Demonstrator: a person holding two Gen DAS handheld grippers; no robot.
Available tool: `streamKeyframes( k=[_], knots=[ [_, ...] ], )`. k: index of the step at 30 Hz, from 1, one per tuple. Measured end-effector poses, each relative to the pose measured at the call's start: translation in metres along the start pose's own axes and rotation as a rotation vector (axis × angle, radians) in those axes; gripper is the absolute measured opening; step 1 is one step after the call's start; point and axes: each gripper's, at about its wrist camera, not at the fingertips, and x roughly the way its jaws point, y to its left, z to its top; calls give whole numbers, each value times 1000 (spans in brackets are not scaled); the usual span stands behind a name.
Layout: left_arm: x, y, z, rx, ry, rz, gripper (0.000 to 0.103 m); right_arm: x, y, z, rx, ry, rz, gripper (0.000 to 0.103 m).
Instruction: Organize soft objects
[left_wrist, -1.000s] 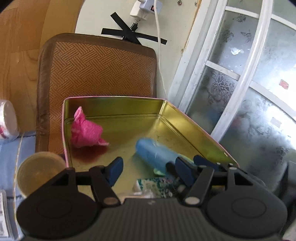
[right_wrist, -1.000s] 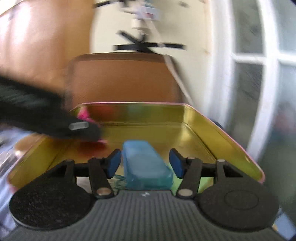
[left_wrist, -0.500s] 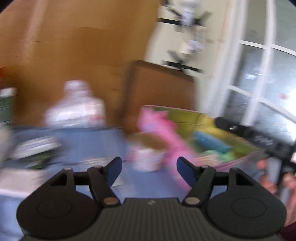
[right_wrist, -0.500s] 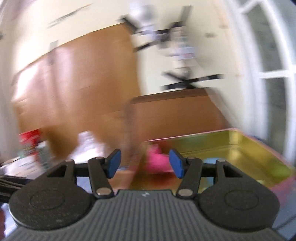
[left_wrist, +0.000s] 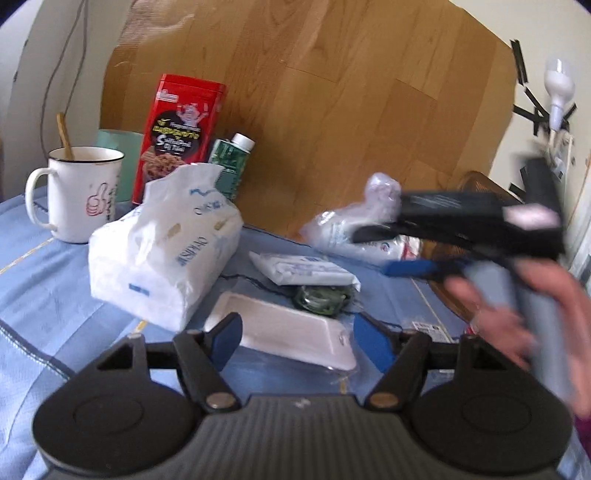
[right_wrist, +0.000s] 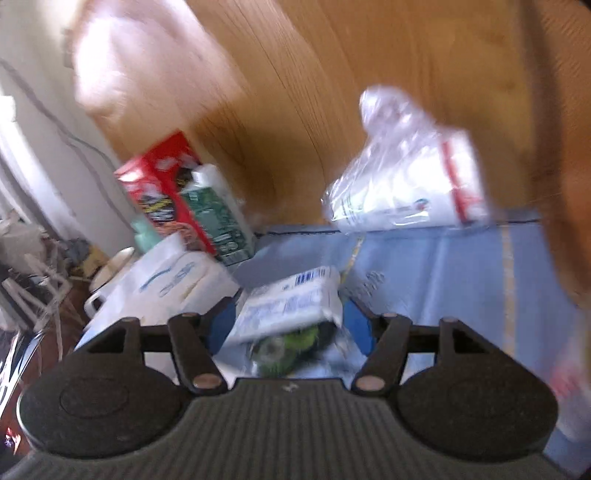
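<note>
Currently both grippers spread wide, holding nothing. Left gripper (left_wrist: 295, 338) hovers over a white foam tray (left_wrist: 284, 334) on the blue tablecloth (left_wrist: 48, 291); tissue pack (left_wrist: 166, 243) sits just left. Right gripper (right_wrist: 286, 321) straddles a small wrapped tissue packet (right_wrist: 291, 302) lying atop a green item (right_wrist: 295, 345) (blurred, contact uncertain).

red tin (left_wrist: 180, 138): cartoon figure, script unreadable | white mug (left_wrist: 83, 192): red thumbs-up sign | tissue pack (left_wrist: 166, 245): blue lettering blurred
</note>
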Motion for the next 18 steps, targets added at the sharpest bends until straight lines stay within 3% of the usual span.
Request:
streamKeyframes(
  k=[4,6,7,9,11,14,18],
  knots=[
    [3,9,1,-21,20,-12,70,56,6,16,-9,107,-93,75],
    [6,14,1,-51,40,-19,70,73,-1,17,33,166,-69,76],
    [8,16,1,-63,48,-23,71,73,3,15,5,161,-72,72],
    [10,17,1,-77,61,-23,72,73,17,8,-89,168,-71,53],
    [9,17,0,-80,63,-21,74,65,19,3,-38,174,-38,32],
    [8,18,0,-78,66,-17,74,49,22,1,6,165,-1,24],
    [5,24,2,-112,63,-12,75,9,33,-16,-31,108,16,22]
  ],
)
